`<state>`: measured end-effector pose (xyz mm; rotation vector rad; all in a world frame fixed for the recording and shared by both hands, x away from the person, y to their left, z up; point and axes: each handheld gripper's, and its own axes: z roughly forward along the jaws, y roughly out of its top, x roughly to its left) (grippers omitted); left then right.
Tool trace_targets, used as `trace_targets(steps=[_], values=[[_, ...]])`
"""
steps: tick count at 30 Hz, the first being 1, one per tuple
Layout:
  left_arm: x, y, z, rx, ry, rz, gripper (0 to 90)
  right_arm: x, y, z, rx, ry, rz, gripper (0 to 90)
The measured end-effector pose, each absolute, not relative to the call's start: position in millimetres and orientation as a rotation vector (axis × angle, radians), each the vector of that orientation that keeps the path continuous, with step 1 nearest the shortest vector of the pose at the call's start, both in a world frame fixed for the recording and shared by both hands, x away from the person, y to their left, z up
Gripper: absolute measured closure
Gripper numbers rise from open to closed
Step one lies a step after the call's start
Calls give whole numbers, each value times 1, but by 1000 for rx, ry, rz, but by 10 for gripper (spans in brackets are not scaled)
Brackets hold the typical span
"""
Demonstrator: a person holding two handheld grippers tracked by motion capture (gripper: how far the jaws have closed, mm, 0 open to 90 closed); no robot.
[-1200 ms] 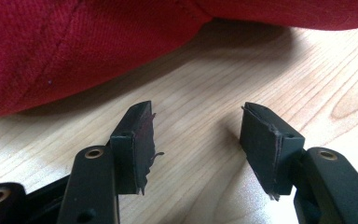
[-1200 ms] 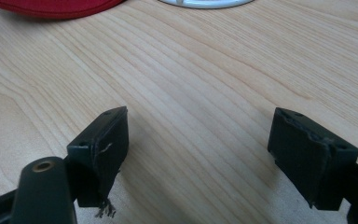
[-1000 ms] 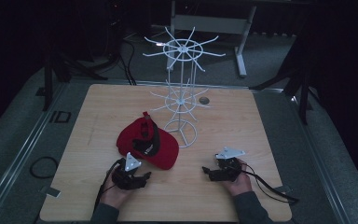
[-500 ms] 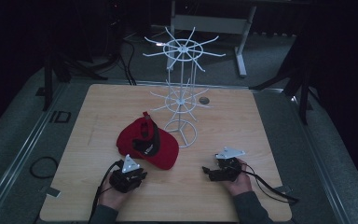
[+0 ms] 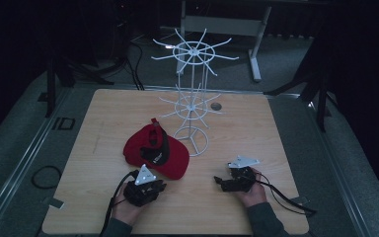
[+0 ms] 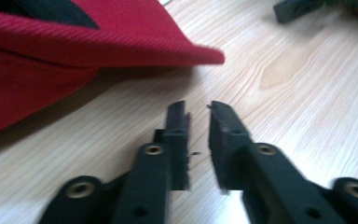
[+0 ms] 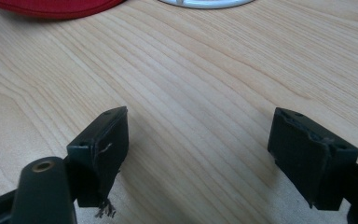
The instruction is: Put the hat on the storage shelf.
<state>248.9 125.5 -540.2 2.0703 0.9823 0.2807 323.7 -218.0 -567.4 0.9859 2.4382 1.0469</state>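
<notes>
High view: red cap (image 5: 157, 152) lies just beside the wire rack's (image 5: 192, 106) base; left gripper (image 5: 153, 186) near its brim.

Left gripper view: jaws have just been opening, narrowly parted, nothing between, seemingly short of the cap.

Right gripper view: right gripper (image 7: 198, 149) spread wide, empty.

Red cap (image 5: 170, 157), white rack (image 5: 193, 101), wooden table (image 5: 256, 128)

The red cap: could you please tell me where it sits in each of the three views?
High view: red cap lies left of centre, beside the white wire rack's base ring.
Left gripper view: upper left, brim above the jaws.
Right gripper view: top left edge.
Shared landmark: the wooden tabletop.
</notes>
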Motion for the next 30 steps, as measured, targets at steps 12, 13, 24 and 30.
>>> trace_targets(steps=[12, 13, 24, 30], values=[[259, 113, -538, 1937, 1138, 242, 431, 324, -218, -567, 987, 2438, 1047, 201], [259, 113, -538, 1937, 1138, 242, 417, 324, -218, -567, 987, 2438, 1047, 201], [264, 108, -534, 1909, 1215, 268, 294, 324, -218, -567, 986, 2438, 1047, 200], [268, 111, -535, 1907, 1230, 275, 438, 324, -218, -567, 987, 2438, 1047, 201]])
